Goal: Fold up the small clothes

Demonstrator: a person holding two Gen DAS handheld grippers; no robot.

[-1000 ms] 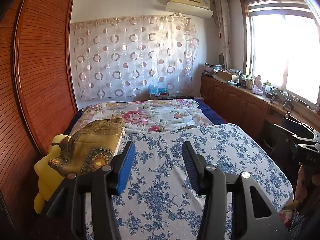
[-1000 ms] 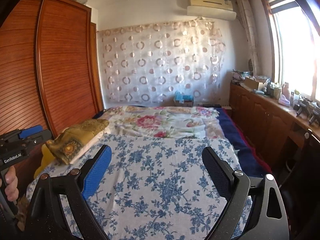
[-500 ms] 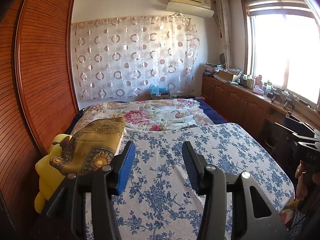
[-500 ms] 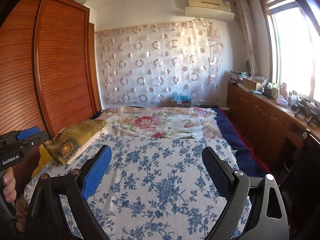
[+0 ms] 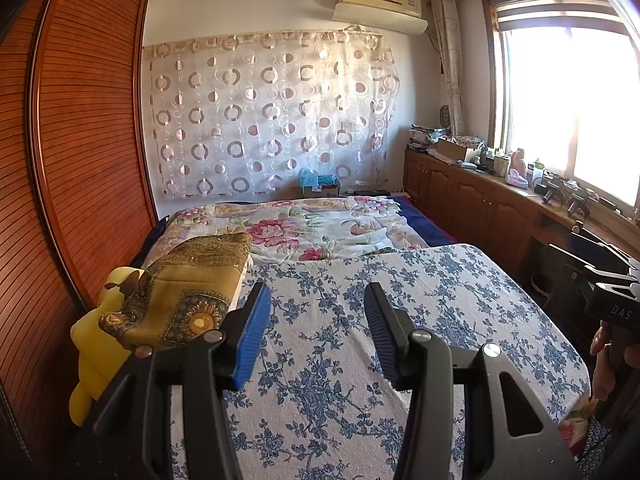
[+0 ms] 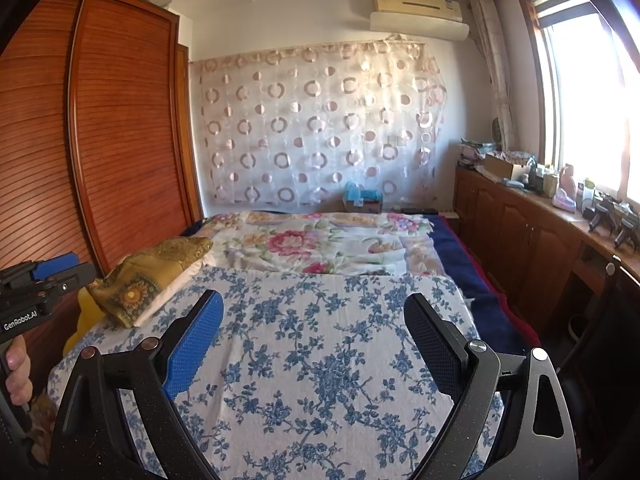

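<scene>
You hold both grippers above the near end of a bed (image 5: 540,320) spread with a blue-flowered sheet (image 6: 320,360). Your left gripper (image 5: 316,320) has its fingers parted and holds nothing; your right gripper (image 6: 312,332) is spread wider, also holding nothing. No small clothes show on the sheet. A gold patterned cloth (image 5: 188,284) lies folded at the bed's left edge, resting on a yellow cushion (image 5: 96,352).
</scene>
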